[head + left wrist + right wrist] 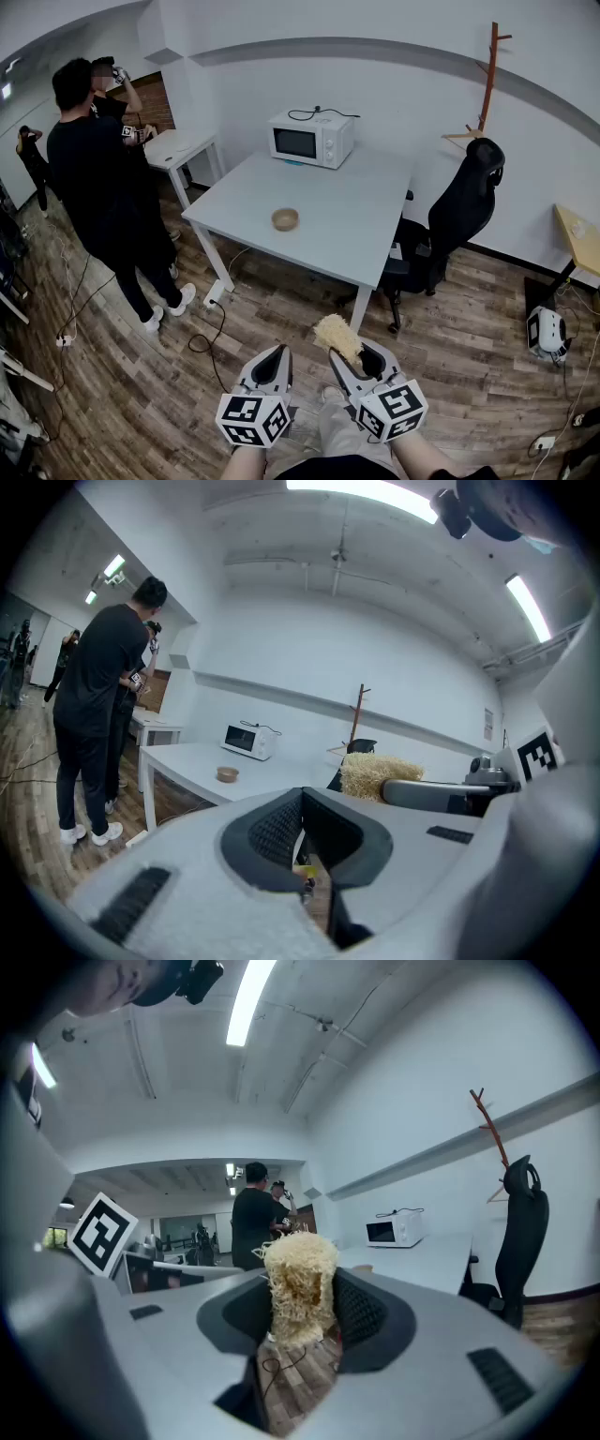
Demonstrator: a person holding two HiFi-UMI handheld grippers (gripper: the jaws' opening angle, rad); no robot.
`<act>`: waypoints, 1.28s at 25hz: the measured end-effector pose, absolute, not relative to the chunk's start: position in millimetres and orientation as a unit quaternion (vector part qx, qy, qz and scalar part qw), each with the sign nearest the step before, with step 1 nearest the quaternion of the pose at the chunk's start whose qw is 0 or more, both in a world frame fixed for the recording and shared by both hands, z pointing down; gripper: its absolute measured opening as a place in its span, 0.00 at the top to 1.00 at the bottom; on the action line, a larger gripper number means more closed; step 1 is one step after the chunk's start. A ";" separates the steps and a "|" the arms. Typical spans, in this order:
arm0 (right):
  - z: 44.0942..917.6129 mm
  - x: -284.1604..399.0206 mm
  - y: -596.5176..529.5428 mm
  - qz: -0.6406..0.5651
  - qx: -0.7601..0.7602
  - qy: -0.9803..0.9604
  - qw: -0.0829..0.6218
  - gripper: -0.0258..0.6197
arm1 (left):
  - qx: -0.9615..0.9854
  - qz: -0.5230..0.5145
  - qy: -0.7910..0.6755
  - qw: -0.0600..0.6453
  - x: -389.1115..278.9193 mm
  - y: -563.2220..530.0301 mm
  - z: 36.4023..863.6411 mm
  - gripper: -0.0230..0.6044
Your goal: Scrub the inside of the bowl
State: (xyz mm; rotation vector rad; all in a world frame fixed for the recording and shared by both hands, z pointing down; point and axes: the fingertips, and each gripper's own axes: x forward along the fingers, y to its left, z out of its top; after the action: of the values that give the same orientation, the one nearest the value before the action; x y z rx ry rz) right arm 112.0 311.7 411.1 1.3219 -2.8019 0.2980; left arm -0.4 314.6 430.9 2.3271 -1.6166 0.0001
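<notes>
Head view: both grippers sit low in frame, above the wooden floor [281,309] and well apart from the white table [347,234].

Left gripper [277,353]: jaws pressed together. Left gripper view agrees: the dark pads meet at the tips, with nothing between them and only floor showing through the small gap behind.

Right gripper [354,356]: clamped on a straw-coloured scrubber [337,336]. Right gripper view shows the scrubber upright between the pads, both pads touching its sides. Its frayed top rises above the jaw tips.

Bowl [285,219]: small and tan, upright on the table, nearer the front-left edge than the back. Nothing touches it, and neither gripper is near it. Left gripper view shows it as a small tan shape on the tabletop, far beyond the jaws.

Other items:
- Microwave [311,138], white, at the far end of the same table by the wall, with a dark cord lying on top. It stands apart from the bowl.
- Black office chair [459,216] just beside the table's right side.
- Wooden coat rack [487,75] against the wall behind the chair.
- Person in black [94,159] standing left of the table, back to the camera, with a smaller white table [178,145] beyond.
</notes>
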 end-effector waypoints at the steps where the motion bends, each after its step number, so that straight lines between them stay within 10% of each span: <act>1: 410.4 110.8 311.0 0.093 0.423 -0.901 0.015 0.68 | 0.812 -0.001 -0.563 0.151 0.1 313.8 429.3 0.93; 32: 413.7 80.7 232.7 0.103 0.384 -0.917 0.009 0.68 | 0.818 0.022 -0.557 0.146 -3.2 232.0 444.0 0.93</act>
State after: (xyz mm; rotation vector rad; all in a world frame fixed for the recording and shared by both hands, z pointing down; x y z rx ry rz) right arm 80.7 232.7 413.7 1.2004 -2.8655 0.3206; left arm -3.2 232.0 444.0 2.3540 -1.6027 0.0635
